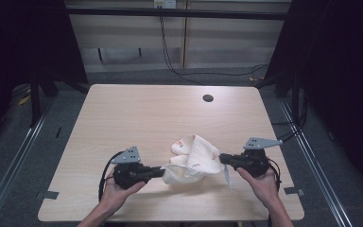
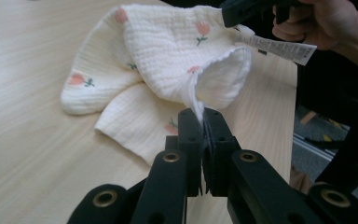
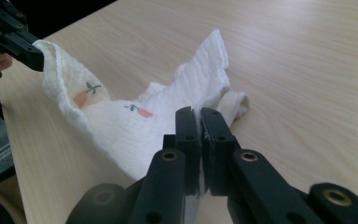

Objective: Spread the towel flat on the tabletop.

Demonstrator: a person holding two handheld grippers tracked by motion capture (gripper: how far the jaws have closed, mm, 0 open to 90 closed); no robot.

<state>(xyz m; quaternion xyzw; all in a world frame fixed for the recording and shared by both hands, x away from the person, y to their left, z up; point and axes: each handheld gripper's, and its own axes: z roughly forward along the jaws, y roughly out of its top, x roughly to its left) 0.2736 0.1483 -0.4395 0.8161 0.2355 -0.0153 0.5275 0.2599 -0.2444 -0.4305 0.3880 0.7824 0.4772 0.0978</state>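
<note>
Pinching opposite edges of the flowered cloth near the counter's front edge, the left tongs and right tongs are gripping thin hems, so spreading it probably calls for slow, level pulling.

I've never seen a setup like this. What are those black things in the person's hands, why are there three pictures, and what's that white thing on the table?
There is no robot here: a person holds a hand tool in each hand, each ending in a two-jawed claw. The high view looks down on the wooden table from above; there you see the left claw and the right claw. The other two pictures come from small cameras riding on the tools, each looking along its own black jaws. On the table lies a white cloth printed with small pink flowers. Each claw is shut on an edge of it, so it is lifted between them. A paper label hangs from the cloth beside the right claw.
</note>
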